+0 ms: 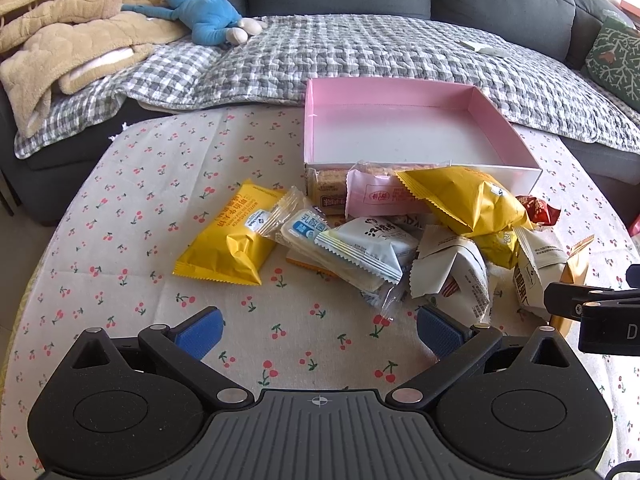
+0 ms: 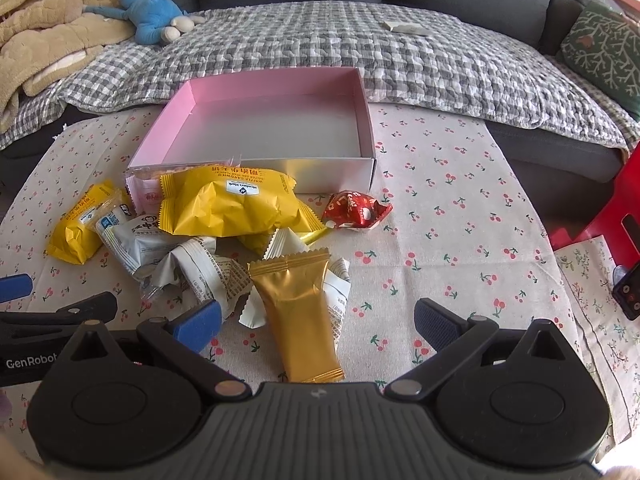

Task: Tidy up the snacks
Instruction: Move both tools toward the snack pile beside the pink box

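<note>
Snacks (image 2: pixel 224 208) heaped against pink box (image 2: pixel 362 92)

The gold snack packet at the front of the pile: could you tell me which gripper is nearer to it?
Right. The right gripper straddles the gold snack packet, fingers open either side. The left gripper hovers over bare tablecloth, left of it.

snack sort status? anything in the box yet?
Done: nothing; the pink box is empty. In hand: nothing; the left gripper and right gripper are both open, and the right one hovers over the gold packet. Left: the whole snack pile, including the red wrapper, lies on the tablecloth.
</note>
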